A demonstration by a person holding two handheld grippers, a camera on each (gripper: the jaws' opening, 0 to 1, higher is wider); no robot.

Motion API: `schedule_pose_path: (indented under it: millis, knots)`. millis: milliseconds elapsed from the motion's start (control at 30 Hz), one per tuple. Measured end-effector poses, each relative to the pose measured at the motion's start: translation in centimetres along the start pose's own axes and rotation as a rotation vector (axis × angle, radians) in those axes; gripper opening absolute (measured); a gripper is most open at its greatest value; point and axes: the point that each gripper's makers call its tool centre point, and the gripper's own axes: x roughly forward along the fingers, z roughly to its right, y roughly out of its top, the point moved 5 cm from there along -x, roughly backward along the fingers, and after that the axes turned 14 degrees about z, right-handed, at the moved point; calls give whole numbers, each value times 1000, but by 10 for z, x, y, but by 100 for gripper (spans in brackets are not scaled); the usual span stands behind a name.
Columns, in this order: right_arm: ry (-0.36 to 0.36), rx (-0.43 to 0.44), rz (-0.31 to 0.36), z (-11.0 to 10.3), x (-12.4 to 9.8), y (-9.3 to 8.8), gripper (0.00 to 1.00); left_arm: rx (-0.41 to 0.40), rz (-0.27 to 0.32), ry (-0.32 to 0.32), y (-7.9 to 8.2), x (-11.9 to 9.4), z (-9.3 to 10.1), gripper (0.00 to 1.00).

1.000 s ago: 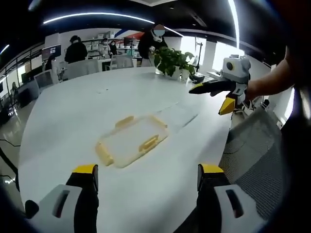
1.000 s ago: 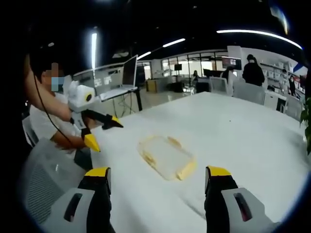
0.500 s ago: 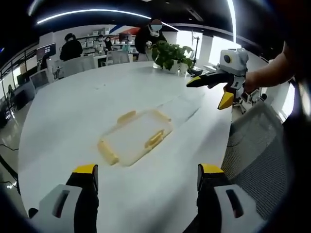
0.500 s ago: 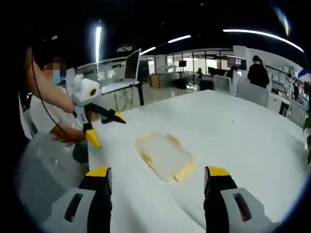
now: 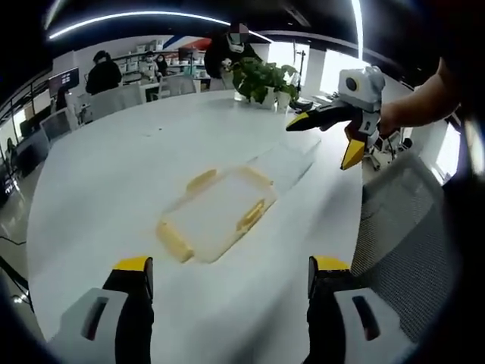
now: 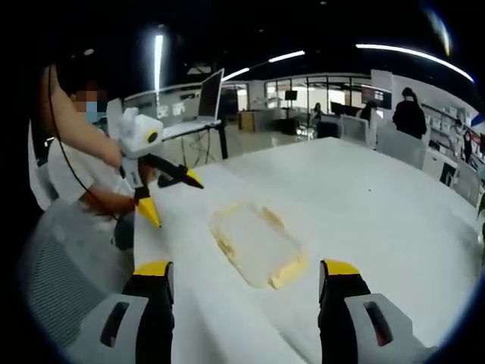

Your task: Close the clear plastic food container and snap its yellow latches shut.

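- Container, clear plastic with yellow latches along its edges, lies flat on the white table, near the edge closest to the person; in the right gripper view it sits at.
- Left gripper hovers above the table, jaws spread wide, holding nothing, apart from the container.
- Right gripper is likewise parted and empty, short of the container.
- A potted plant stands at the table's far side.
- A mesh chair sits beside the table.
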Motion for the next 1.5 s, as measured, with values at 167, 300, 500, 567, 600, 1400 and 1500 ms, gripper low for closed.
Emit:
schedule_pose_path:
  millis: [167, 300, 500, 567, 600, 1400, 1500]
  knots:
    - [8, -1, -19, 3, 2, -3, 78, 5, -11, -7, -2, 2, -8, 85]
    - [15, -4, -27, 5, 5, -4, 78, 12, -22, -15, -2, 2, -13, 84]
    - [27, -14, -39, 10, 10, -4, 78, 41, -43, -35, -1, 6, -19, 84]
    - [31, -12, -43, 12, 11, -4, 78, 53, -50, -41, 0, 7, -21, 84]
    - [34, -13, -43, 13, 12, -4, 78, 55, -53, -42, 0, 8, -24, 84]
    - [65, -28, -99, 20, 25, -14, 77, 106, -131, -128, -3, 27, -42, 83]
    - [68, -26, -109, 21, 27, -17, 77, 103, -128, -136, -2, 29, -43, 83]
